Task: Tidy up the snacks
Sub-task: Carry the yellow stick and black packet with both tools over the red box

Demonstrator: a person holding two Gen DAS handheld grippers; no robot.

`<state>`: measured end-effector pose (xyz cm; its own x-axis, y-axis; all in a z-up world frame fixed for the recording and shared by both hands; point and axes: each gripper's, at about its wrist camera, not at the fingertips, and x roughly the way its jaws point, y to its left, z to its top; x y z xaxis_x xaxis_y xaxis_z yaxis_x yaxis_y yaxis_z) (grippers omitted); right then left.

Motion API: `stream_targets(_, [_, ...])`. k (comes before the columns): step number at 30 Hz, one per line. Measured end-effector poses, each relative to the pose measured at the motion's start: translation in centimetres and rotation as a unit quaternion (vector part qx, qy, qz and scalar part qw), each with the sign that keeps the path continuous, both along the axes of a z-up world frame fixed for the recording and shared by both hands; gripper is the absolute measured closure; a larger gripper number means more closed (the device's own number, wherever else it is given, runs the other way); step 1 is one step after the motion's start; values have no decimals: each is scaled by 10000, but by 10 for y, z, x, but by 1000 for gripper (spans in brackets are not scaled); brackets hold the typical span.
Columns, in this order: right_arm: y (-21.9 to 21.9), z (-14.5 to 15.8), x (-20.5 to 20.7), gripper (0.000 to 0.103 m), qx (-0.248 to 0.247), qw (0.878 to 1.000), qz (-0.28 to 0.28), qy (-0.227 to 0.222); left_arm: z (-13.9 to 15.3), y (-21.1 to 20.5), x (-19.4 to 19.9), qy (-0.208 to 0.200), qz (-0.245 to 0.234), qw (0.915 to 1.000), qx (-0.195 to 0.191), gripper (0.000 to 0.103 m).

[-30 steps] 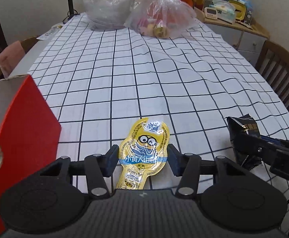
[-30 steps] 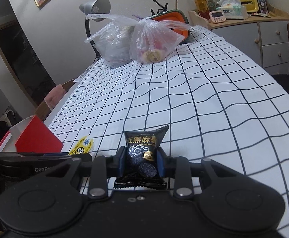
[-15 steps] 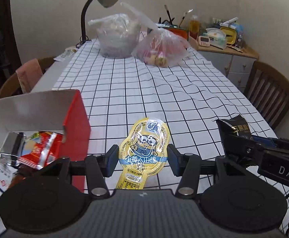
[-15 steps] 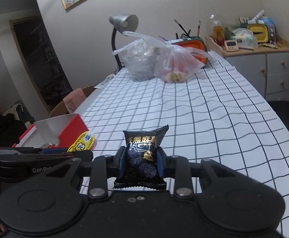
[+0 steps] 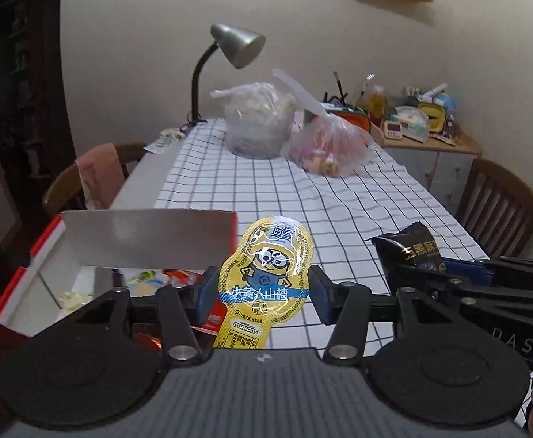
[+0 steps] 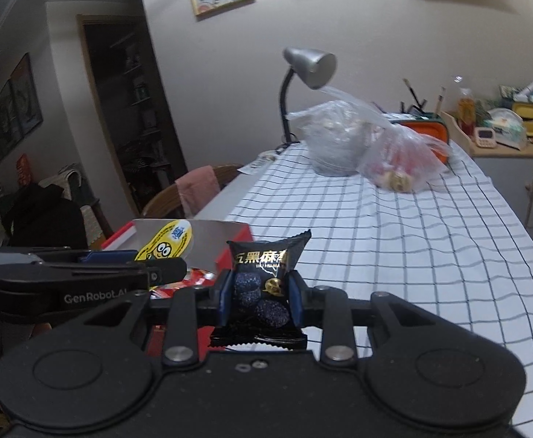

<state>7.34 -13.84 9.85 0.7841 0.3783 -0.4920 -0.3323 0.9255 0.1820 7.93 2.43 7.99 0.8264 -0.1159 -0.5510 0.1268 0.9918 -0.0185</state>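
My left gripper [image 5: 262,292] is shut on a yellow Minions snack packet [image 5: 266,270], held upright above the table's near edge. My right gripper [image 6: 257,301] is shut on a black sesame snack packet [image 6: 262,277]. The black packet [image 5: 408,252] also shows at the right of the left wrist view, and the yellow packet [image 6: 166,242] at the left of the right wrist view. An open red box [image 5: 47,255] with a raised grey flap lies just left of and below both grippers. Several wrapped snacks [image 5: 171,279] lie inside it.
A checked tablecloth [image 5: 339,197] covers the table. Two filled plastic bags [image 5: 292,135] and a grey desk lamp [image 5: 237,47] stand at the far end. Wooden chairs [image 5: 496,204] flank the table. A cluttered sideboard [image 5: 427,135] stands at the back right.
Both grippers have risen and drawn back from the table with their packets still gripped. The red box has come into fuller view at the left, its inside now showing.
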Motion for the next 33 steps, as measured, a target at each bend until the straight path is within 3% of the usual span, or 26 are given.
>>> stream_targets(10, [78,3,14,73,-151,9990,420,-24,11,78,-3,-187,390,9990,-89,51])
stream_targets(19, [135,-13,37,73,-335,9975,611,147,0,139,15,-106,739,9971,-143,51])
stream_targets(33, [184,-51,73,73,-670,9942,636,544,-33,185,72,147,1074,9941,-72,51])
